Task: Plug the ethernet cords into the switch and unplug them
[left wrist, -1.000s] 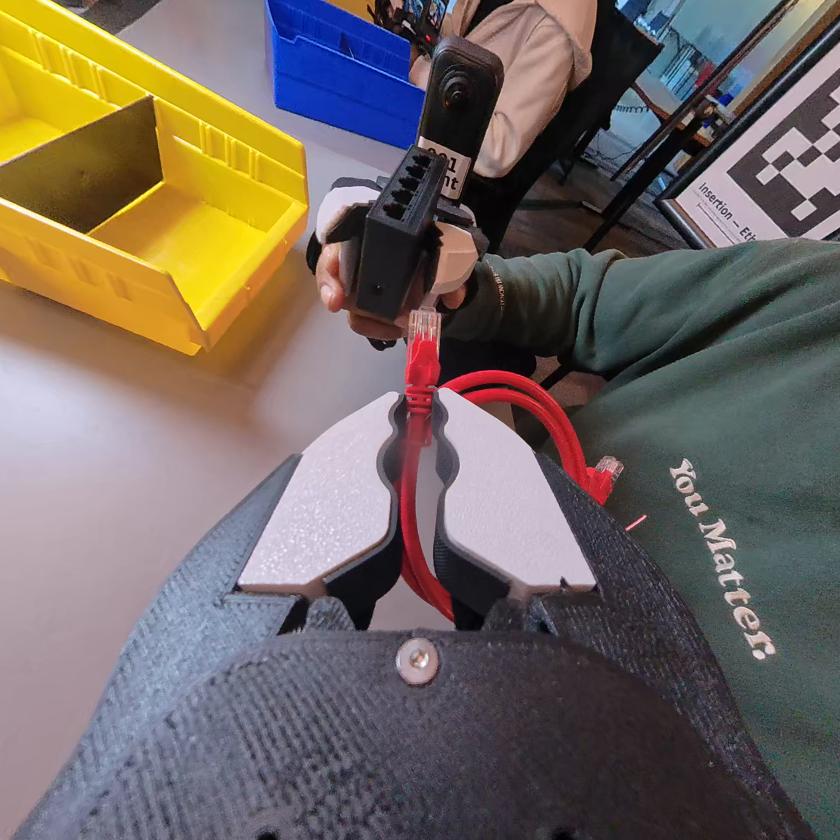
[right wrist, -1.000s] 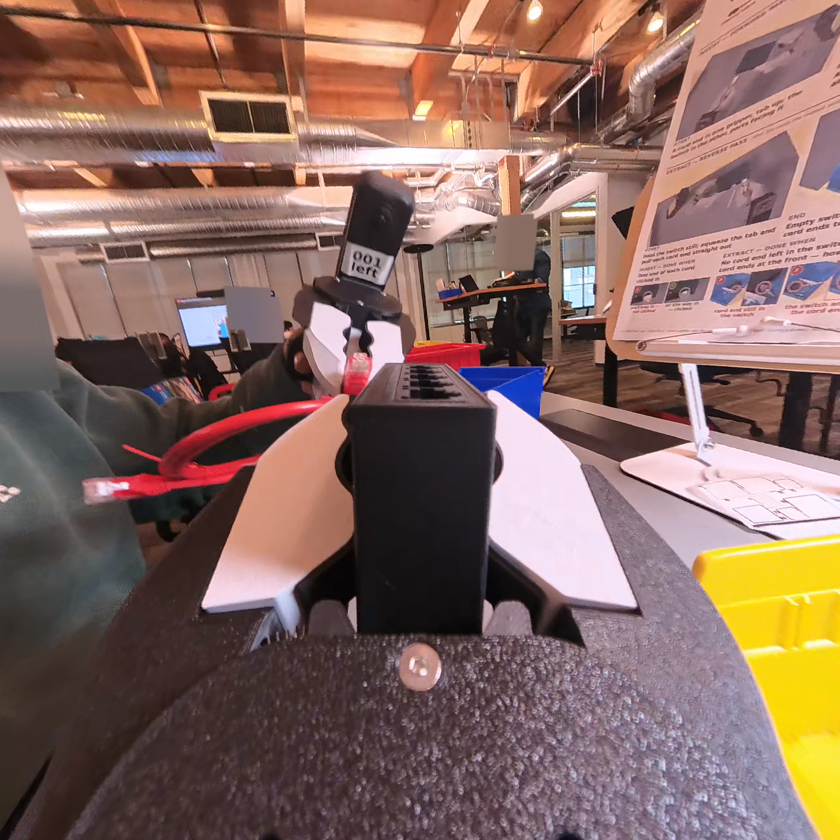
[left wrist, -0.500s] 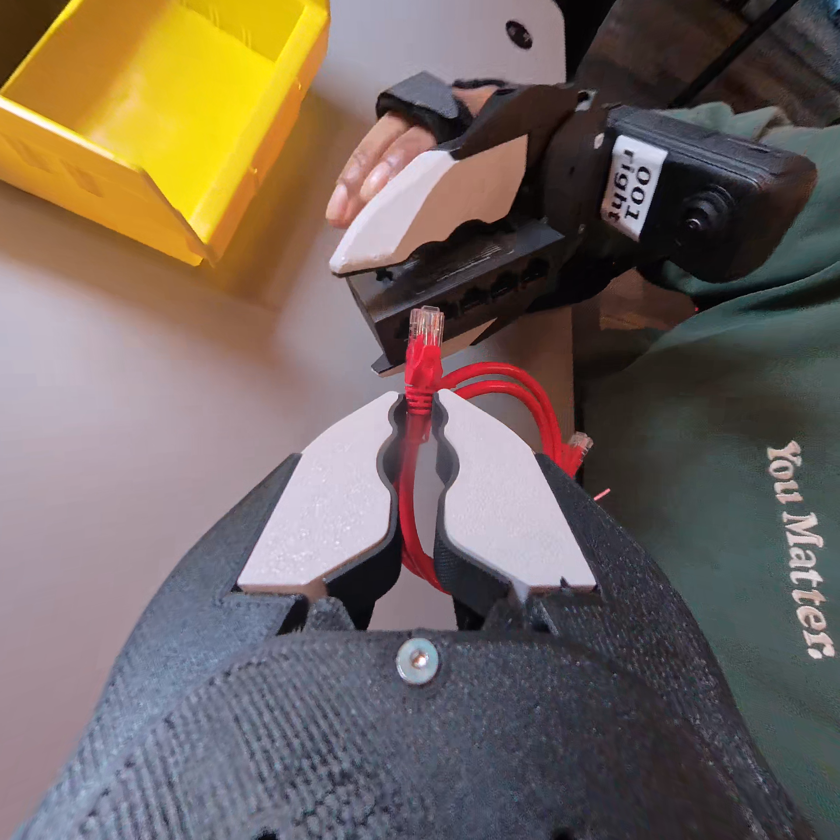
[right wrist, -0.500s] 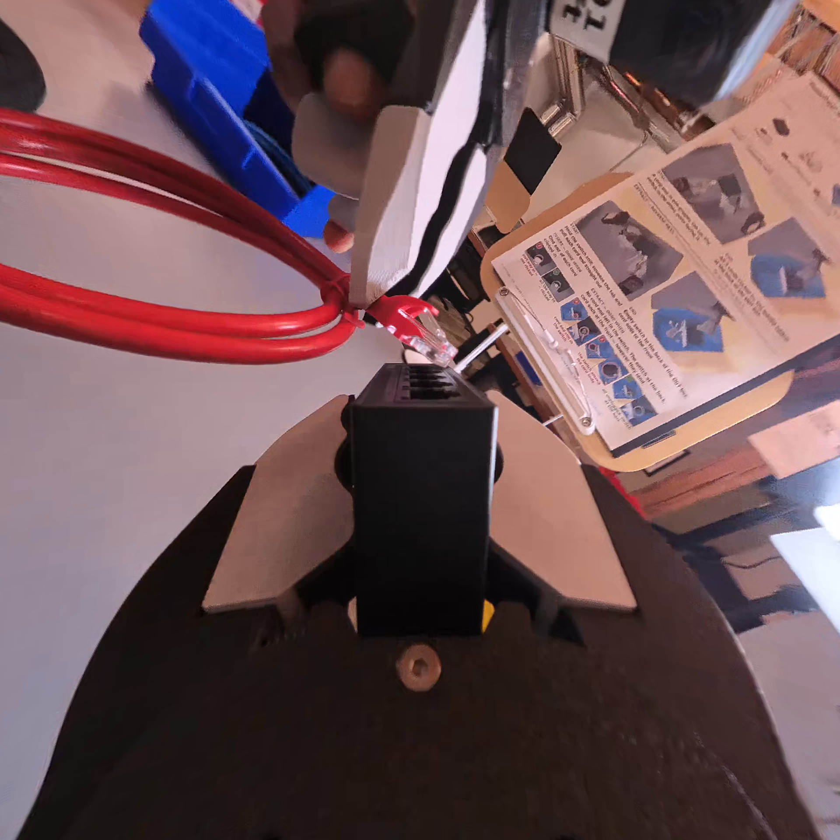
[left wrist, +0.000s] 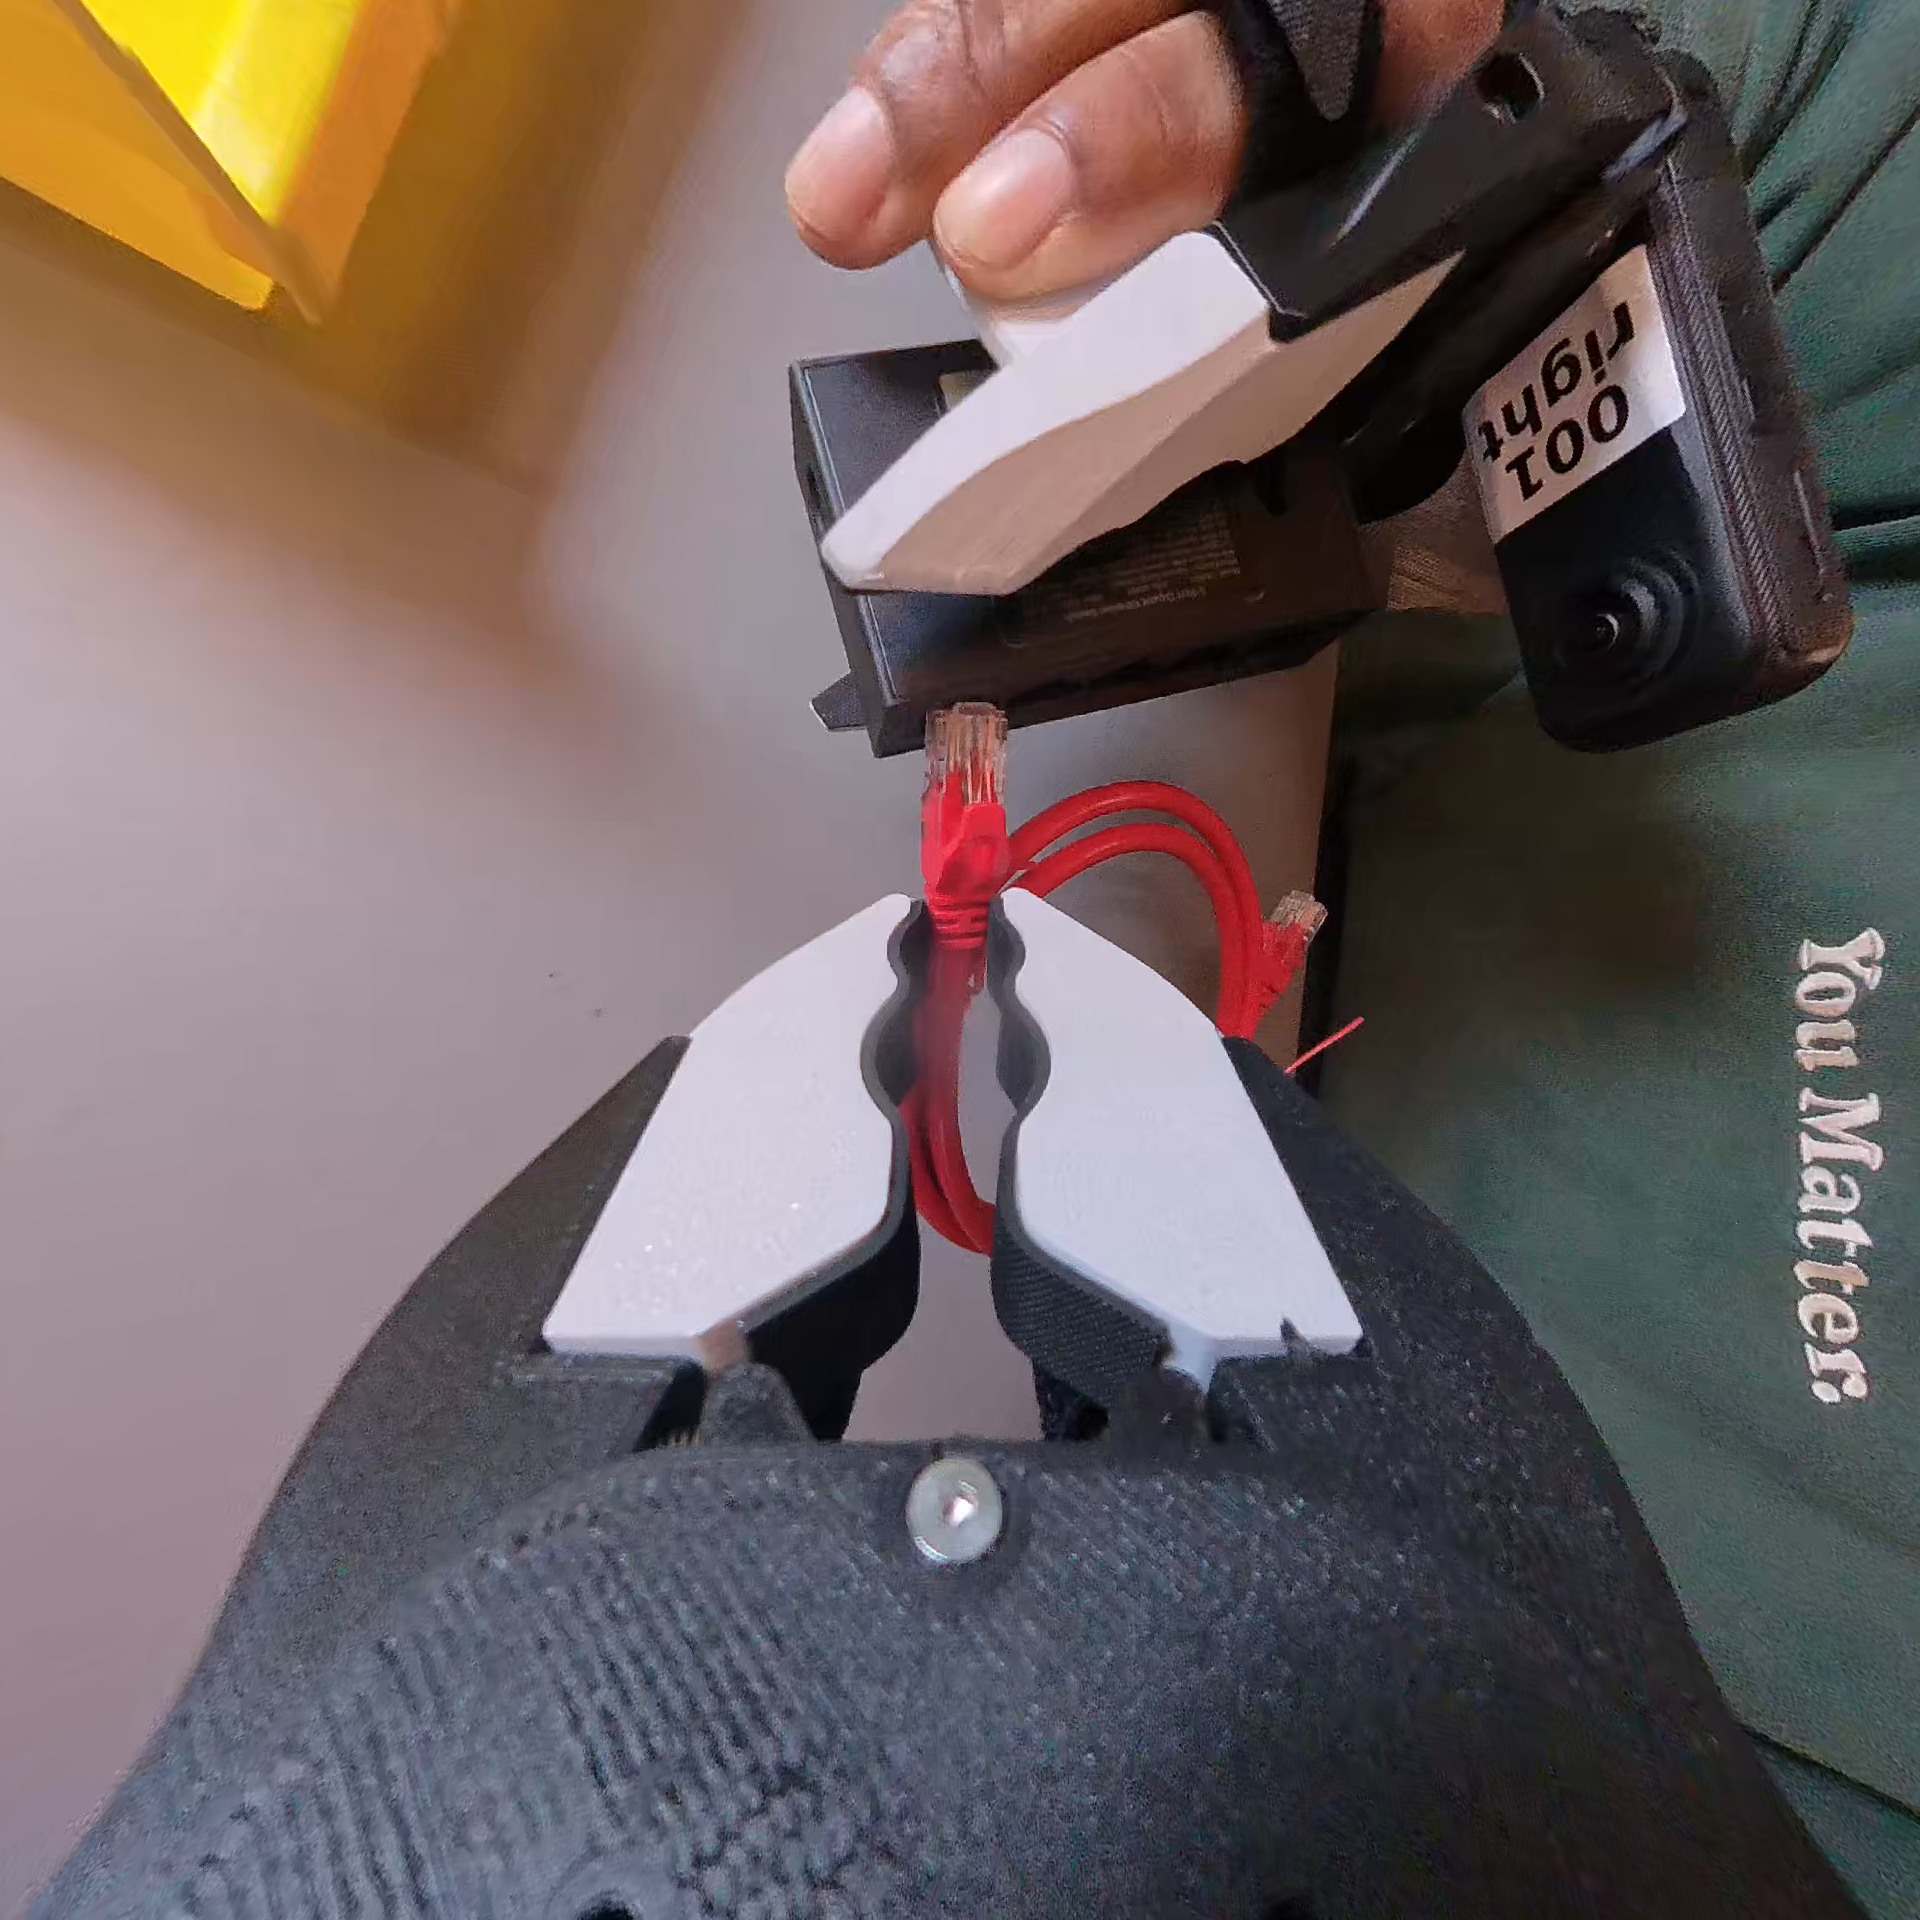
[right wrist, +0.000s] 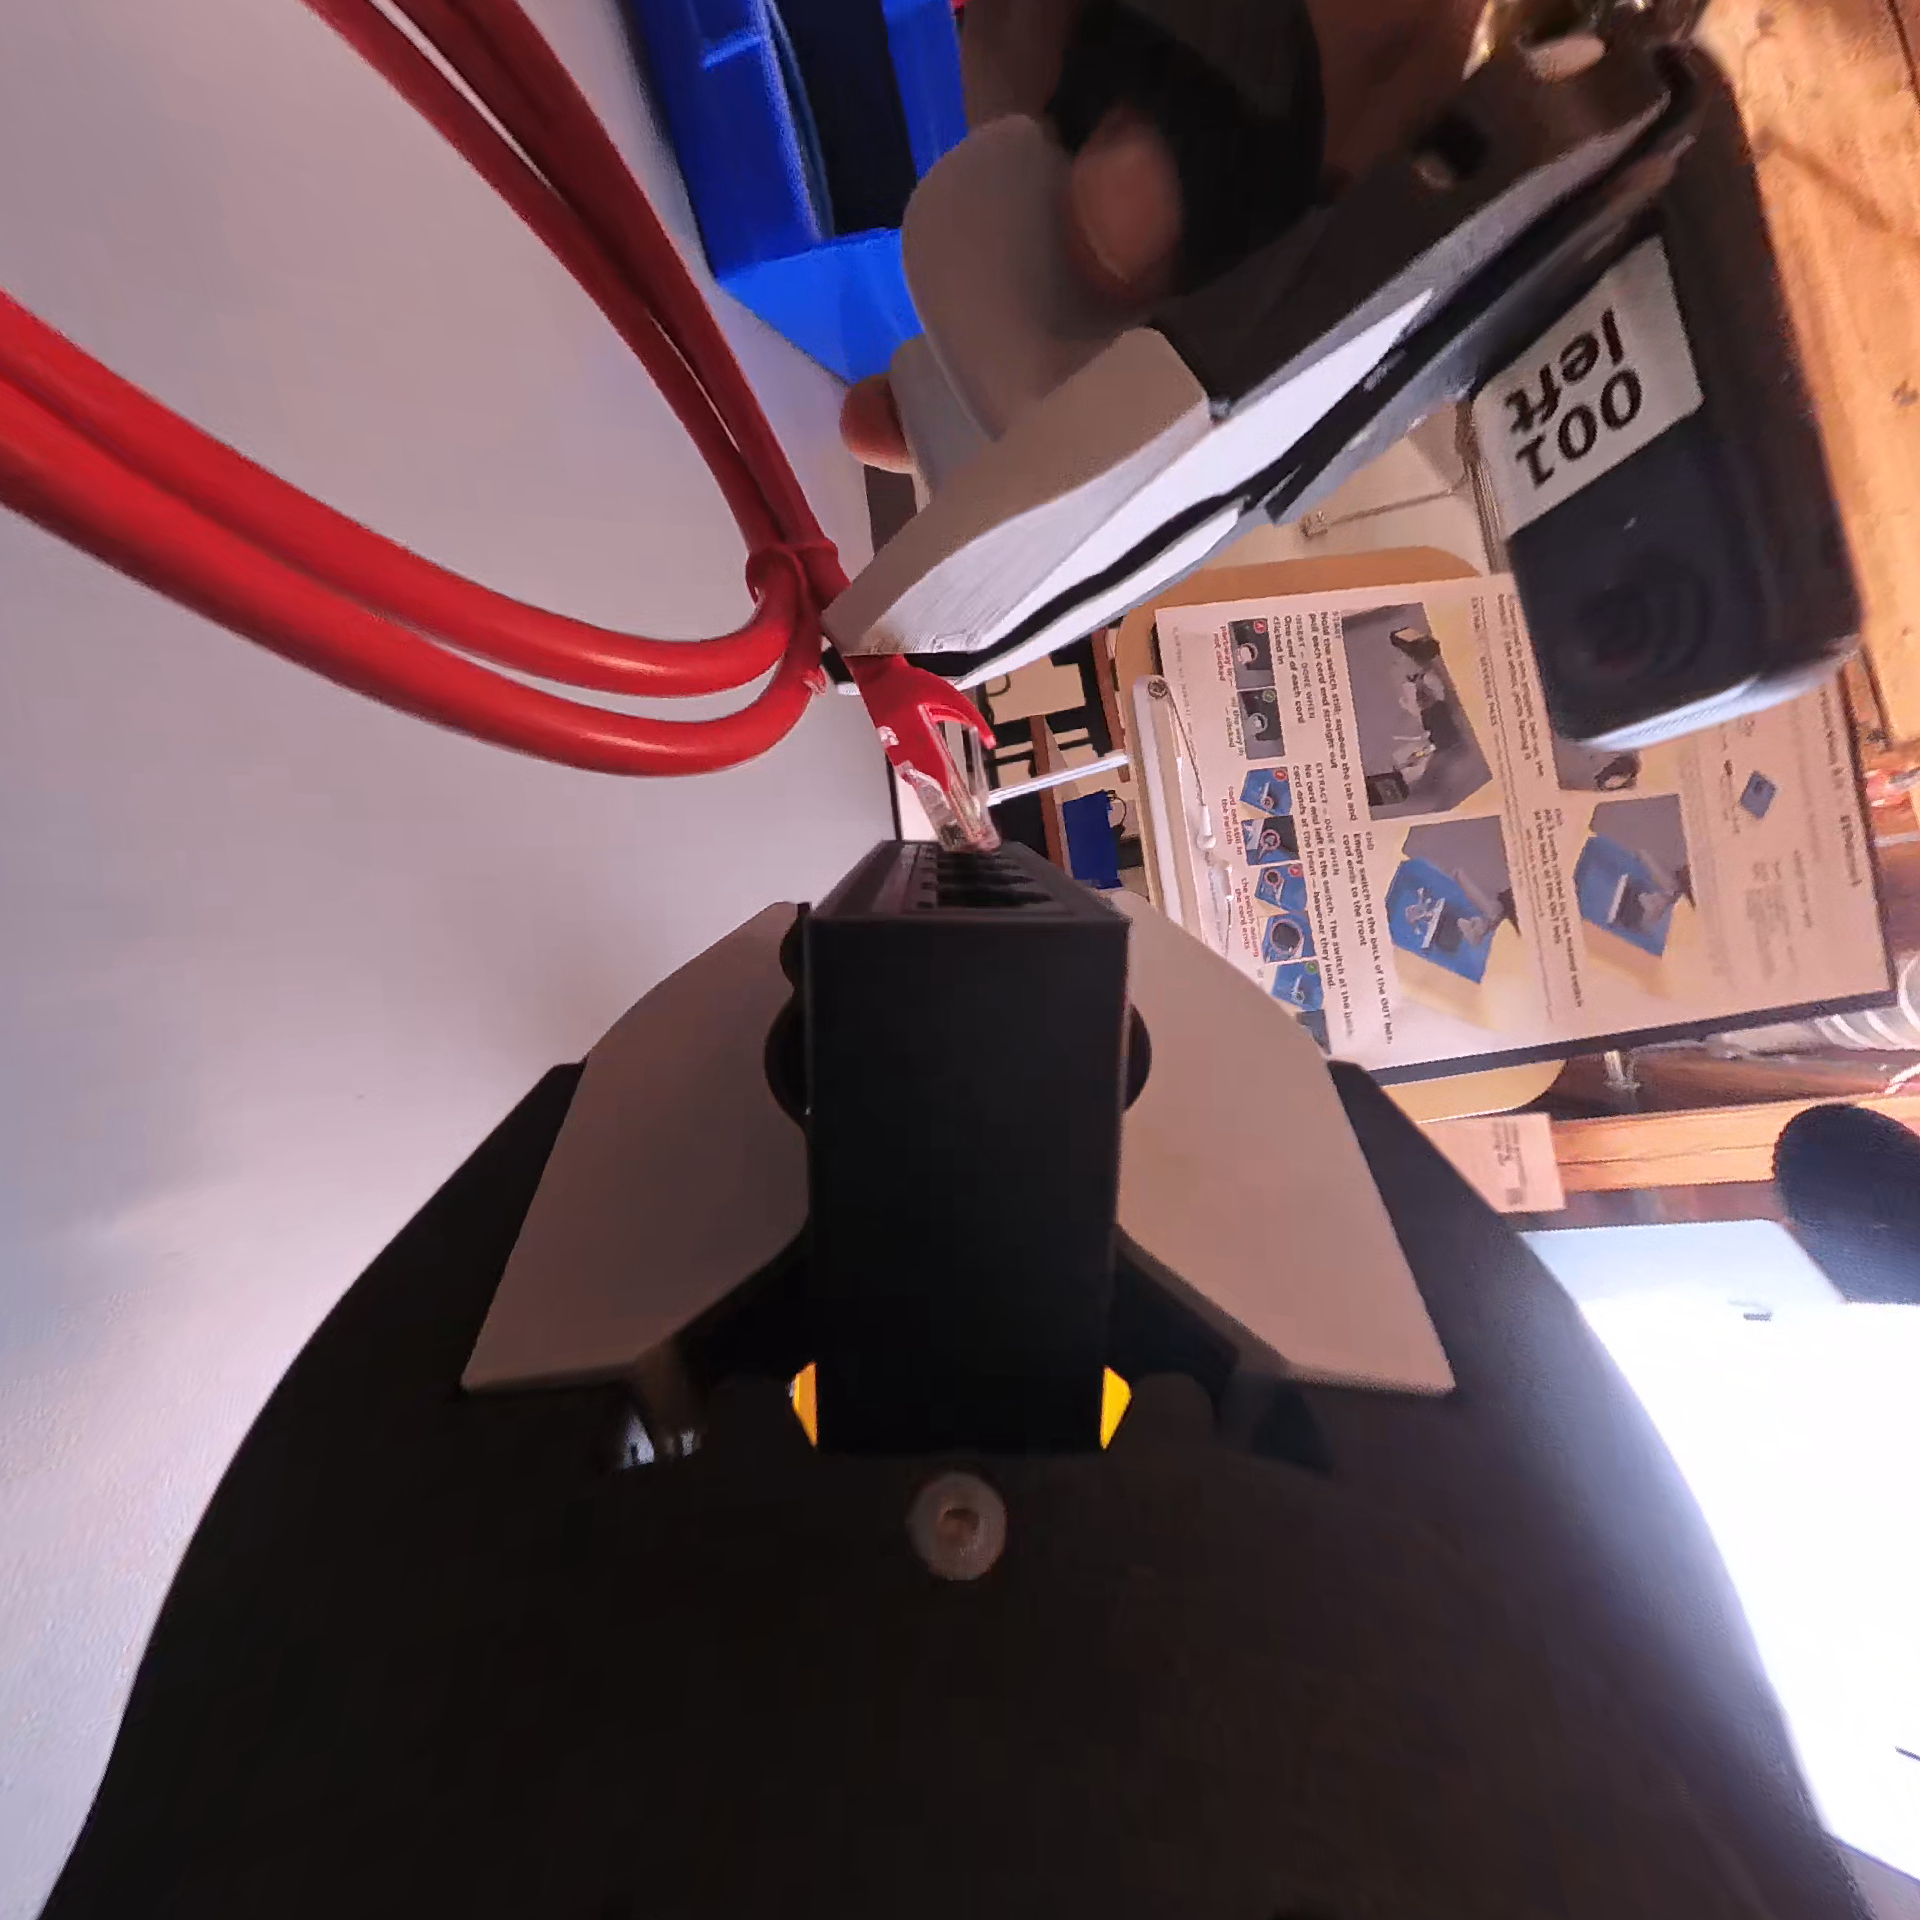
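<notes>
My left gripper [left wrist: 958, 914] is shut on a red ethernet cord [left wrist: 966, 831], just behind its clear plug [left wrist: 966, 740]. The plug tip touches the port face of the black switch [left wrist: 1091, 623]. My right gripper [right wrist: 966, 914] is shut on the switch [right wrist: 966, 1122] and holds it with the row of ports facing away from the camera. In the right wrist view the clear plug [right wrist: 951, 805] meets one of the ports at a slant. The cord's loops [right wrist: 416, 582] hang to the left. The cord's other plug [left wrist: 1294, 920] dangles free.
A yellow bin [left wrist: 208, 135] stands at the upper left on the grey table [left wrist: 312, 831]. A blue bin [right wrist: 821, 208] and an instruction board [right wrist: 1507, 821] lie behind the grippers. A person's green sweatshirt [left wrist: 1662, 1039] fills the right side.
The two grippers have come closer together. The switch has turned so its port face meets the plug, and the plug tip now touches a port where before it was just short of it.
</notes>
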`<state>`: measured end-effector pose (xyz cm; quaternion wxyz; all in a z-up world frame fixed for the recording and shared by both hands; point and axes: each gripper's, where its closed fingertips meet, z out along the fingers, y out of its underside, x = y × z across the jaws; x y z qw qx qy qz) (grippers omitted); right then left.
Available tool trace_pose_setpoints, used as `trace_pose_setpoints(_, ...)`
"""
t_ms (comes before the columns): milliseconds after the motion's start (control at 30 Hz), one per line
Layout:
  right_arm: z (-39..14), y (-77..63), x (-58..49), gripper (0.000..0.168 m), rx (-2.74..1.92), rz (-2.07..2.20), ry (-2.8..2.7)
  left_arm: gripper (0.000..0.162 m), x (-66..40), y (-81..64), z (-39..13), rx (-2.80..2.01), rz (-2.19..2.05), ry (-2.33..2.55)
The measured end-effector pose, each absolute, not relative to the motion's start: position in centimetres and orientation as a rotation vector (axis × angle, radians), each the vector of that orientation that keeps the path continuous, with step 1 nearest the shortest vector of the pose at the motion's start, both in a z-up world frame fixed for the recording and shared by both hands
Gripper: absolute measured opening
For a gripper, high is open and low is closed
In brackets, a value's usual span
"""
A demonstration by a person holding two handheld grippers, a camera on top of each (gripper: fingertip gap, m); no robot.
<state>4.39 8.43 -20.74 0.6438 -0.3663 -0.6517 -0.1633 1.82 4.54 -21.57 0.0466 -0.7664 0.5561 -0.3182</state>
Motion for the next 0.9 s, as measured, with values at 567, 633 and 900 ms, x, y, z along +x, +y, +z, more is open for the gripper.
trace_pose_setpoints(567, -26.8, 5.2, 1.6, 0.052, -0.702, -0.356, -1.780, 0.010, 0.0, 1.2, -27.8, -2.566, -1.145, 1.863)
trace_pose_setpoints(633, -26.9, 5.1, 1.6, 0.051, -0.700, -0.349, -1.792, 0.010, 0.0, 1.1, -27.9, -2.566, -1.187, 1.850)
trace_pose_setpoints(900, -27.8, 4.7, 1.5, 0.050, -0.699, -0.321, -1.820, 0.010, 0.6, 1.6, -28.2, -2.417, -1.243, 1.829)
